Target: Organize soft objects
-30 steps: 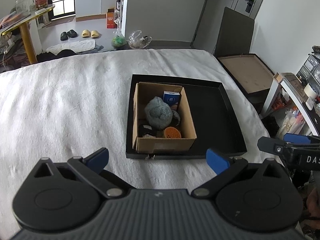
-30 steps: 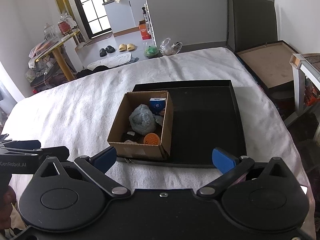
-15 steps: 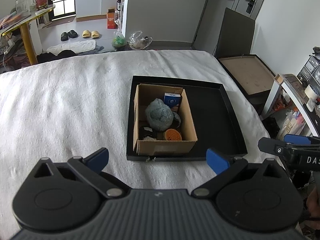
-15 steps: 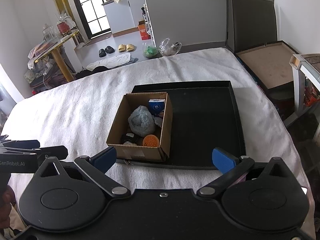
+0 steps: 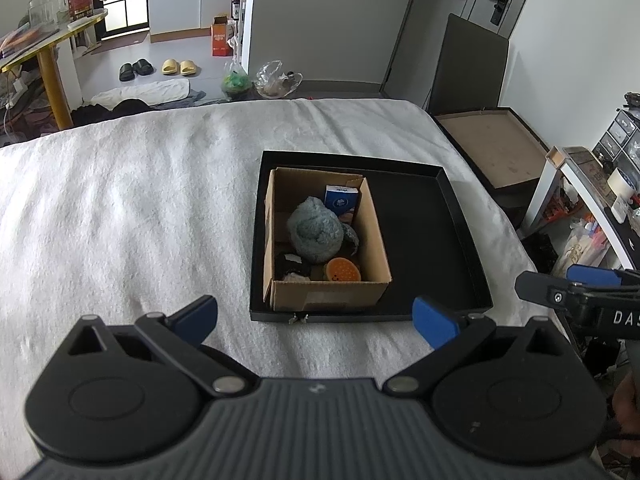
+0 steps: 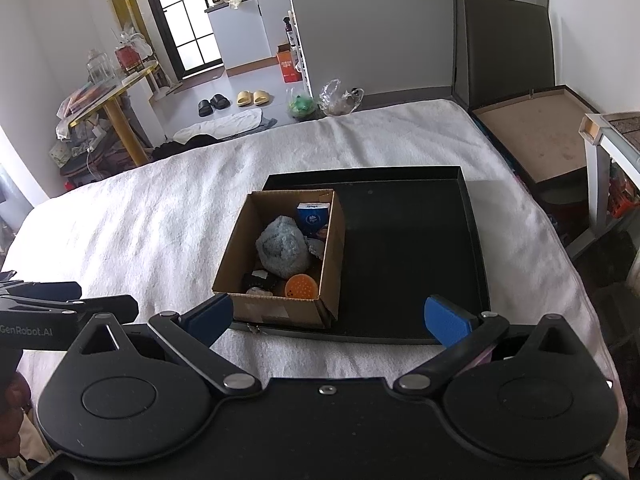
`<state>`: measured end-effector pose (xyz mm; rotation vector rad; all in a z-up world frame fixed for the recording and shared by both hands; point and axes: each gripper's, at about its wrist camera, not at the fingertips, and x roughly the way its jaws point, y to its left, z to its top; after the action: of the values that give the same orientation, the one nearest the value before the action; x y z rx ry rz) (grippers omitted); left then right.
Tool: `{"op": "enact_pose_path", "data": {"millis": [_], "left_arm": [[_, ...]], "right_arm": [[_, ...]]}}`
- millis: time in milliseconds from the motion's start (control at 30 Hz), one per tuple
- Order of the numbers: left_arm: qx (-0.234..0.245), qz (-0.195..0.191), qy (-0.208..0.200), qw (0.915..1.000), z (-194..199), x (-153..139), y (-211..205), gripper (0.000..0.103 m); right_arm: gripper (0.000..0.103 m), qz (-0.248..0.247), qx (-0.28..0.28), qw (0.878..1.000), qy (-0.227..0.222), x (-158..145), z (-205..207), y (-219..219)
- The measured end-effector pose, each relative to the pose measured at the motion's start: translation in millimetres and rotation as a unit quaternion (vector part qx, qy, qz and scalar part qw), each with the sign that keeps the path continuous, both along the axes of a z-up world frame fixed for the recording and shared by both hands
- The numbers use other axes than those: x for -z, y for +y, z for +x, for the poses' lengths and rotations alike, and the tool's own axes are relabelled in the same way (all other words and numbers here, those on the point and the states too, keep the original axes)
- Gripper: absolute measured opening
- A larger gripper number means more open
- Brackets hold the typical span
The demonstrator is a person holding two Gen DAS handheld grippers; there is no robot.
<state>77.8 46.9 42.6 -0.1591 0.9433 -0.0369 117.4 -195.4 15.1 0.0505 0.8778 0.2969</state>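
Both grippers (image 5: 315, 317) (image 6: 329, 315) gape, empty — only the right view shows 1 black tray's (image 6: 472, 216) far-right rim fully.

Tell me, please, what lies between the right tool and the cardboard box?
In the right wrist view, only white blanket and the black tray's near rim lie between the open right tool and the cardboard box.
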Motion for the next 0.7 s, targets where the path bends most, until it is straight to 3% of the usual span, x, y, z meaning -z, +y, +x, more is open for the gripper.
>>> {"op": "enact_pose_path", "data": {"millis": [700], "left_arm": [[0.008, -0.005, 0.006, 0.9999, 3.6, 5.2, -1.6, 0.103]], "right_arm": [[0.103, -0.002, 0.006, 1.000, 0.009, 9.0, 1.1, -1.3]]}}
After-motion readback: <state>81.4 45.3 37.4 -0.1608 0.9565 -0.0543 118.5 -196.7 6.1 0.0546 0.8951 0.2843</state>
